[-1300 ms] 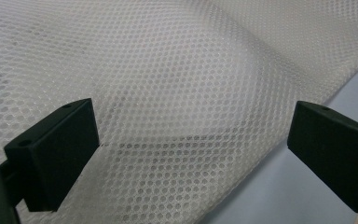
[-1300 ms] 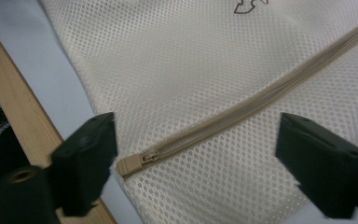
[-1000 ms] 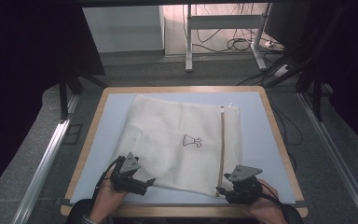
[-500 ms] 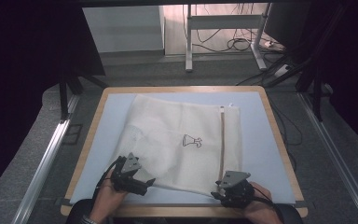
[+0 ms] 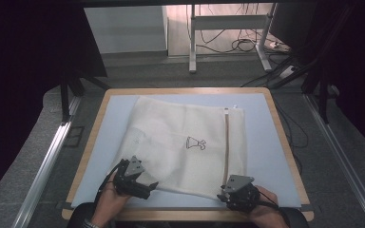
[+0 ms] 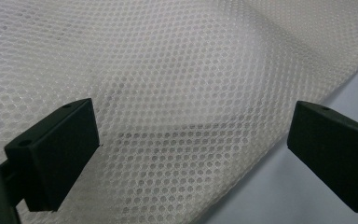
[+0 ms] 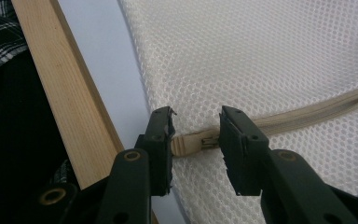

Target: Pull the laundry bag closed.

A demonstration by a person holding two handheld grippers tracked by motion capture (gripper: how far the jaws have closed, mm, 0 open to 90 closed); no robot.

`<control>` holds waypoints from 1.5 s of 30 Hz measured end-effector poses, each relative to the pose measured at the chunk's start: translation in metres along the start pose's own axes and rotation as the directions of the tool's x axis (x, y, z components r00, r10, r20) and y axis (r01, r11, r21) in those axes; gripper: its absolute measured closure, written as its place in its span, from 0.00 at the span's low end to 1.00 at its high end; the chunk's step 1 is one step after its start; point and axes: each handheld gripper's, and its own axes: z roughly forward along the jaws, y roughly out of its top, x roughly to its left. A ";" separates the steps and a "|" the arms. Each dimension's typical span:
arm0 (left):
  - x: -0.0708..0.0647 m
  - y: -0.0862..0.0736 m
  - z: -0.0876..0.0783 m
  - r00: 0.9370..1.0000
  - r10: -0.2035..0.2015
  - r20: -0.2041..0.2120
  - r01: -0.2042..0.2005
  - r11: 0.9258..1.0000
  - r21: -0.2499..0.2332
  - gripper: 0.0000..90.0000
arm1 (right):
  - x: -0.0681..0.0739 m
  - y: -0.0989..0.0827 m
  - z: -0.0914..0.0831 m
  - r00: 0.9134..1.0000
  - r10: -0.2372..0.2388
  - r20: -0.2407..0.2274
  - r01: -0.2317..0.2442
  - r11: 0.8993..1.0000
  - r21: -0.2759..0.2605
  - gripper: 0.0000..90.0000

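On the pale blue tabletop, lying flat and slightly askew: a white mesh laundry bag, filling most of the surface, near edge close to the wooden rim. Printed at its middle, a small dark emblem, too small to read. Running far to near along the bag's right side, a beige zipper; its near end tucked between the jaws of the right gripper, the slider partly hidden behind the right-hand jaw, so hard to tell whether the pads already press on it. Jaws narrowed to a small gap and just been closing, with the zipper end between them. At the bag's near left corner, the left gripper, jaws spread wide over the mesh, nothing pinched, tips cut off by the frame edges. From above, both grippers largely masking the bag's near corners, hands half cut off at the bottom. Seen through the mesh, faint darker folds, contents impossible to make out. Beyond the table, metal desk legs, tangled cables on the floor, dark surroundings left and right swallowing all detail.
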 end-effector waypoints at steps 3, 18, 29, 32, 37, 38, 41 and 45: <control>0.000 0.000 0.000 1.000 -0.002 0.002 0.002 1.000 -0.002 0.02 | 0.000 0.000 -0.003 1.000 -0.002 0.002 0.002 1.000 -0.013 0.74; -0.001 0.000 0.000 1.000 0.002 0.005 -0.002 1.000 -0.002 0.02 | -0.006 -0.001 -0.009 1.000 0.014 0.026 -0.012 0.999 -0.044 0.88; -0.001 0.001 0.000 1.000 0.000 0.007 0.000 1.000 -0.004 0.02 | -0.007 -0.002 -0.005 1.000 0.013 0.023 -0.012 1.000 -0.020 0.92; -0.001 0.001 0.000 1.000 -0.010 0.012 0.010 1.000 -0.006 0.02 | -0.008 -0.002 -0.003 0.999 0.019 0.029 -0.019 1.000 -0.003 0.91; -0.002 0.002 0.001 1.000 -0.019 0.021 0.019 1.000 -0.008 0.02 | -0.009 -0.002 -0.003 0.999 0.032 0.020 -0.032 0.999 0.000 0.94; -0.003 0.003 0.001 0.999 -0.017 0.027 0.018 1.000 -0.007 0.02 | -0.008 -0.002 -0.003 0.999 0.029 0.016 -0.029 1.000 0.000 0.95; -0.005 0.004 0.000 0.999 -0.013 0.033 0.013 1.000 -0.008 0.02 | -0.007 -0.001 -0.002 1.000 0.019 0.021 -0.019 1.000 0.005 0.95; -0.006 0.006 -0.002 0.998 -0.014 0.054 0.015 1.000 -0.023 0.02 | -0.007 -0.001 -0.002 0.999 0.027 0.018 -0.027 1.000 0.004 0.95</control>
